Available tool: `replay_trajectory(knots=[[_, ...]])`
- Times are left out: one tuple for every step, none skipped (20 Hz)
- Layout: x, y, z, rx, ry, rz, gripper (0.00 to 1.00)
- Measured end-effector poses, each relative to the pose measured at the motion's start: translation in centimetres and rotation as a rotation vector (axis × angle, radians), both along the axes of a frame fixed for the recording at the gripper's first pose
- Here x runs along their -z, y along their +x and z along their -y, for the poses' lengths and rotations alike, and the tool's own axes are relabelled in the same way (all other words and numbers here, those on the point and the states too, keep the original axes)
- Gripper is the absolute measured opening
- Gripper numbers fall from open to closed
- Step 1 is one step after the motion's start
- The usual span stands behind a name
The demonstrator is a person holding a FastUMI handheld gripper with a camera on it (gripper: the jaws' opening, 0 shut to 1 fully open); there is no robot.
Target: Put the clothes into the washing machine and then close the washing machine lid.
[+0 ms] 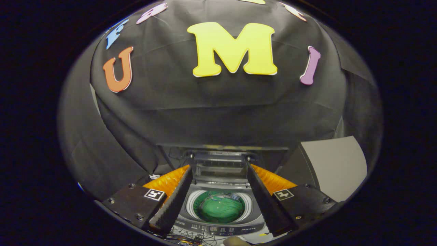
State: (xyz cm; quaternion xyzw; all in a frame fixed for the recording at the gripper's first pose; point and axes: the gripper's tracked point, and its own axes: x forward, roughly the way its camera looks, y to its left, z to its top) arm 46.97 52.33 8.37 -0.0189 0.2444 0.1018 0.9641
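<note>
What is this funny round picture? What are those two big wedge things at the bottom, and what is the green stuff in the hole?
The picture comes from a small camera that rides on a hand-held grabbing tool, so you look along the tool. It is round because the lens bends the view like a fish's eye. The two wedges are the tool's fingers, and together they make the gripper. A person carries it by hand; there is no robot arm. Right now the fingers are spread apart and hold nothing. Between them, down below, is a washing machine seen from above. Its lid stands open at the back. The round hole is the drum, and the green stuff inside looks like clothes already dropped in. Behind it all hangs the booth's black cloth wall.
</note>
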Motion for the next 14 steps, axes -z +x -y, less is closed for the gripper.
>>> replay_trajectory(knots=[[-0.6, 1.0, -0.3, 0.005, -0.001, 0.003, 1.00], [-0.6, 2.0, -0.2, 0.022, -0.011, -0.001, 1.00], [-0.8, 3.1, -0.5, 0.037, -0.018, -0.005, 1.00], [-1.1, 4.4, -1.0, 0.038, -0.018, -0.008, 1.00], [-1.1, 5.4, -1.5, 0.035, -0.024, -0.022, 1.00], [-1.0, 6.3, -1.7, 0.042, -0.030, -0.037, 1.00], [-0.7, 7.2, -1.9, 0.050, -0.035, -0.048, 1.00], [-0.4, 8.2, -2.3, 0.049, -0.038, -0.062, 1.00], [-0.1, 9.2, -2.8, 0.049, -0.038, -0.075, 1.00], [0.5, 10.0, -2.9, 0.051, -0.045, -0.090, 1.00], [1.0, 10.8, -2.9, 0.062, -0.054, -0.106, 1.00], [1.7, 11.4, -3.2, 0.065, -0.058, -0.125, 1.00], [2.4, 12.0, -3.3, 0.071, -0.063, -0.147, 1.00], [3.0, 12.7, -3.4, 0.076, -0.068, -0.166, 1.00]])
